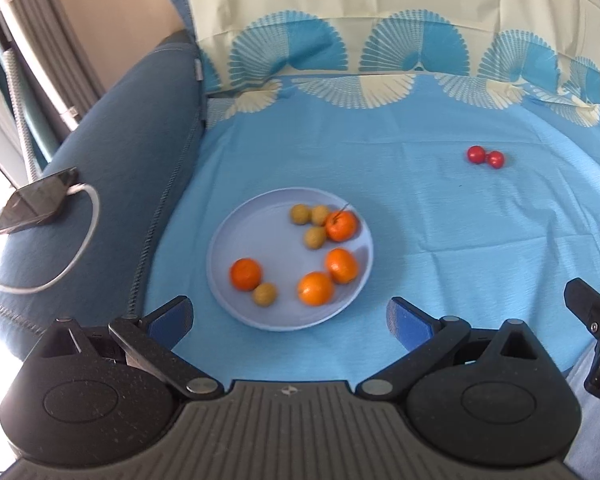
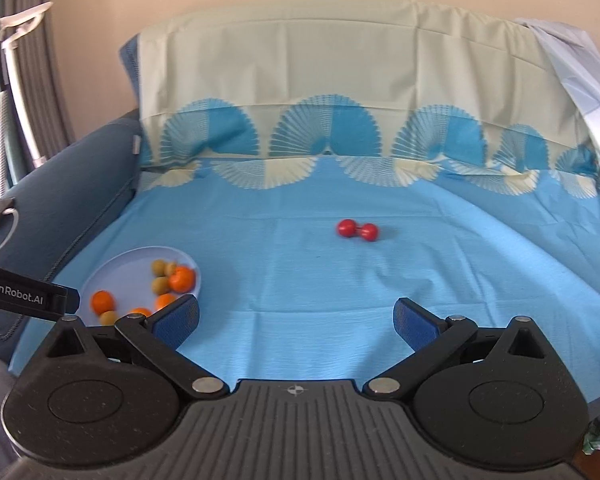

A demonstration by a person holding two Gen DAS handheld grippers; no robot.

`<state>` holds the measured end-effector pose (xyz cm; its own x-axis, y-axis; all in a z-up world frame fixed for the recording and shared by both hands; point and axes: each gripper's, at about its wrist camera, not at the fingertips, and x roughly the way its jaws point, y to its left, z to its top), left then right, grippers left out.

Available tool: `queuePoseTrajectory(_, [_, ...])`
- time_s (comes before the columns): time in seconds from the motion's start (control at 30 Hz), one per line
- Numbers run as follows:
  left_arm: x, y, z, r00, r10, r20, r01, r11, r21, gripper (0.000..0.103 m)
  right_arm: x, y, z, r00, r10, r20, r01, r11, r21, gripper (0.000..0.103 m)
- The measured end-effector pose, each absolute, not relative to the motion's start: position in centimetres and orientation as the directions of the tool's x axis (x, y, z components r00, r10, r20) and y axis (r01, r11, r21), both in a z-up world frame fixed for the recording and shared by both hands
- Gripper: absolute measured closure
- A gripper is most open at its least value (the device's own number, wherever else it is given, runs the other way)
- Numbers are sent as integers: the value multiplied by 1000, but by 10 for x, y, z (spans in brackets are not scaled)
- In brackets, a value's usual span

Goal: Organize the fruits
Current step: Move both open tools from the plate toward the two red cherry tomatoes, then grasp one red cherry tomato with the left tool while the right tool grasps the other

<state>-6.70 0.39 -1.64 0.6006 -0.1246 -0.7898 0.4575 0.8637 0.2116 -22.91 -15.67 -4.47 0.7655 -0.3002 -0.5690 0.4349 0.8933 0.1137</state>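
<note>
2 tomatoes (image 2: 357,230) apart from plate (image 1: 236,240), phone (image 1: 36,202) aside, both claws released

Soft, even daylight fills both views, brightest at the left edge of the left wrist view, where it washes out to white. Shadows on the light blue patterned bedsheet (image 1: 380,168) are faint. Fisheye distortion bows the edges and darkens the corners. Slight blur softens the 2 small red round fruits (image 2: 357,229).
</note>
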Motion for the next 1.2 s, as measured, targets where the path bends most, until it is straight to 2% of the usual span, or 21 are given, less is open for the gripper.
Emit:
queuePoseTrajectory(0.37, [-6,-133,-51,598,-231,-767,614,747,254,0,-191,-254,-93,682,-446,-579,591,803,78,1])
queuePoseTrajectory(0.53, [40,-210,-92,517,-317,-795,723,659,207,0,-146,-308,-135,655,-476,-587,613,789,44,1])
queuePoseTrajectory(0.63, [70,-246,-122,507,-292,-811,737,635,232,0,-107,-340,-167,667,-457,-588,570,822,8,1])
queuePoseTrajectory(0.8, [110,-259,-139,491,-275,-827,710,676,197,0,-39,-377,-209,672,-379,-637,507,862,22,1])
queuePoseTrajectory(0.9, [119,-268,-149,487,-268,-831,714,671,202,0,-11,-383,-225,668,-380,-640,512,859,23,1])
queuePoseTrajectory(1.0, [114,-281,-159,493,-284,-823,733,645,217,0,-13,-396,-230,660,-411,-629,567,822,58,1])
queuePoseTrajectory(1.2, [93,-318,-173,403,-393,-826,835,527,157,1,-34,-421,-231,654,-431,-622,597,799,73,1])
